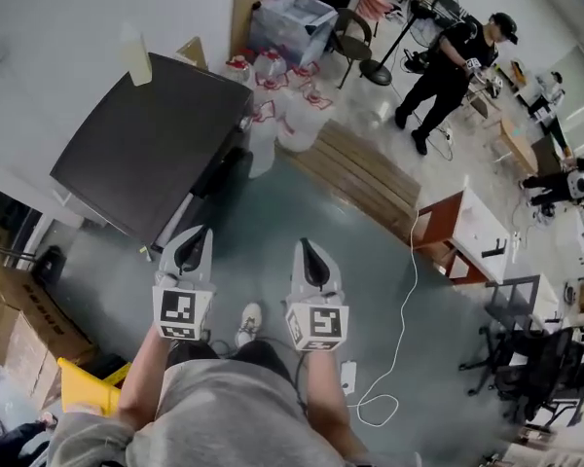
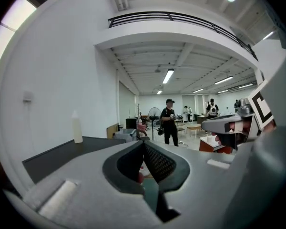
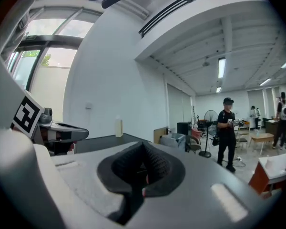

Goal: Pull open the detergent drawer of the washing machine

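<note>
Ahead and to the left of both tools stands the washing machine (image 1: 146, 144), a dark-topped box against the wall with a pale bottle (image 1: 136, 54) on its far corner. In the head view, the left gripper (image 1: 197, 233) has its tip close to the machine's nearest corner. The right gripper (image 1: 308, 247) runs parallel beside it, further out over the grey-green floor (image 1: 273, 212) and well apart from the cabinet. Both point roughly level across the room, not down at the machine.

In the left gripper view, the left gripper (image 2: 144, 147) has its pads drawn together with nothing between them. The machine's top (image 2: 62, 154) spreads to the left of its jaws, with the bottle (image 2: 77, 127) beyond. The right gripper (image 3: 144, 149) is likewise closed and empty. From it the machine (image 3: 105, 141) lies ahead and left, past the other tool.

The detergent drawer itself cannot be made out. In the head view, a black-and-white side of the cabinet (image 1: 219, 178) shows just ahead of the left tool's tip and may be the front, but that is only a guess.

The left tool is plainly the nearer, so it looks the likelier one to reach the drawer. Either tool must first swing left, drop below the lid and part its jaws. The drawer would then presumably slide straight out from that face, towards the person.
</note>
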Tool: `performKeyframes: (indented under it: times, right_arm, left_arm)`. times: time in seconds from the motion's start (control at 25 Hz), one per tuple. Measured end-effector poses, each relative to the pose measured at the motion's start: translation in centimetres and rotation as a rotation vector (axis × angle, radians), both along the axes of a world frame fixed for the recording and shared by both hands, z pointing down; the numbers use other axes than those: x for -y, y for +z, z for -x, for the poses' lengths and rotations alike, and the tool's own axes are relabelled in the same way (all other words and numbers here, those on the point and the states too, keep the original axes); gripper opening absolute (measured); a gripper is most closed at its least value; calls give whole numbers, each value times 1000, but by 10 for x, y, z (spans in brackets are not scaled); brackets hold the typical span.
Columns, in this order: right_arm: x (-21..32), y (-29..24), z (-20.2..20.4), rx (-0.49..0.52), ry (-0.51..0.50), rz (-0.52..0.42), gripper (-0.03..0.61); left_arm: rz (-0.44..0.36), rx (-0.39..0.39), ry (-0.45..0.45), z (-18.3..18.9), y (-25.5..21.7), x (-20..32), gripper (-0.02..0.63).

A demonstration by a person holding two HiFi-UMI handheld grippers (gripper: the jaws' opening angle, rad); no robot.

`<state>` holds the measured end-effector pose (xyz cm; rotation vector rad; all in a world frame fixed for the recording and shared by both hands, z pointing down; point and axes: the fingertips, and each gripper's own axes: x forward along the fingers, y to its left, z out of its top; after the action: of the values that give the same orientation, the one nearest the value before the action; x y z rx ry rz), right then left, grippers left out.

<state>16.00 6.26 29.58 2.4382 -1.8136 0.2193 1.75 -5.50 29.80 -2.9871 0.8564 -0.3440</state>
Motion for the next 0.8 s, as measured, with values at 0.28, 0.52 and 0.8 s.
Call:
performKeyframes:
  times: [0.28,0.52,0.8]
  right_arm:
    - [58,21,5,41,-203,12,6]
    - [91,41,32,86,-346,16,6]
    - [111,84,64,170,-448,66,6]
  left_arm:
    - [15,32,-186,18,18,29,11]
    - [51,59,-316,50,42,35,11]
    - [70,105,-391,83,69,32,11]
